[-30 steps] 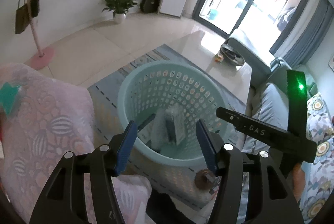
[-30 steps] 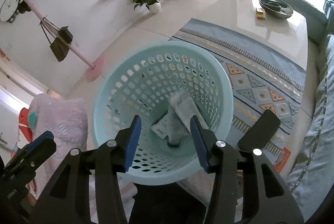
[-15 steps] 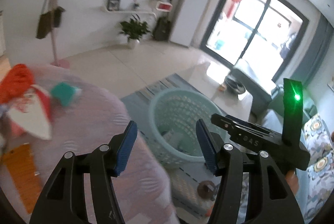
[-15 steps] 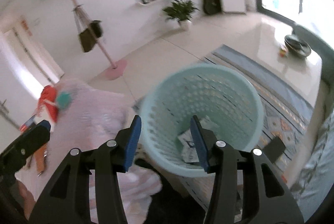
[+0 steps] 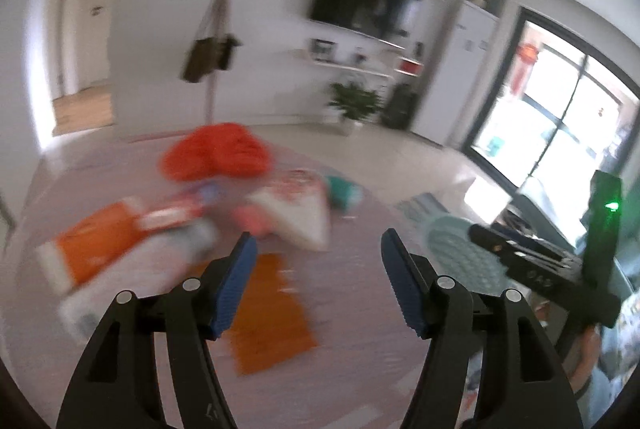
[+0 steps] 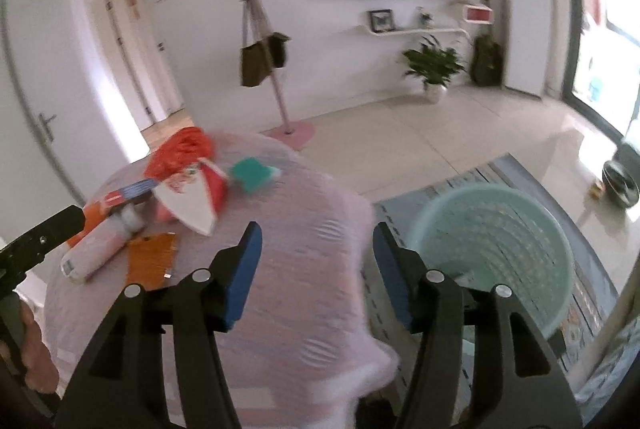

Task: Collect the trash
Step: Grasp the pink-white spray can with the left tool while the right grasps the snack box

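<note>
- Both claws hang over a round counter draped in a pale pink cloth. The left claw and the right claw each have their jaws opening, with nothing between them.
- The trash lies in a loose heap ahead and to the left of both claws: an orange packet closest, a white tube beside it, a white triangular wrapper, a crumpled red bag at the far edge and a small teal packet off to the right of the heap.
- The pale green basket stands on a rug below and to the right of the right claw.
- The orange packet looks flat, light and slippery; pinching a raised edge or corner seems wiser than its face. The tube looks firmer and should take a grip across its middle.
</note>
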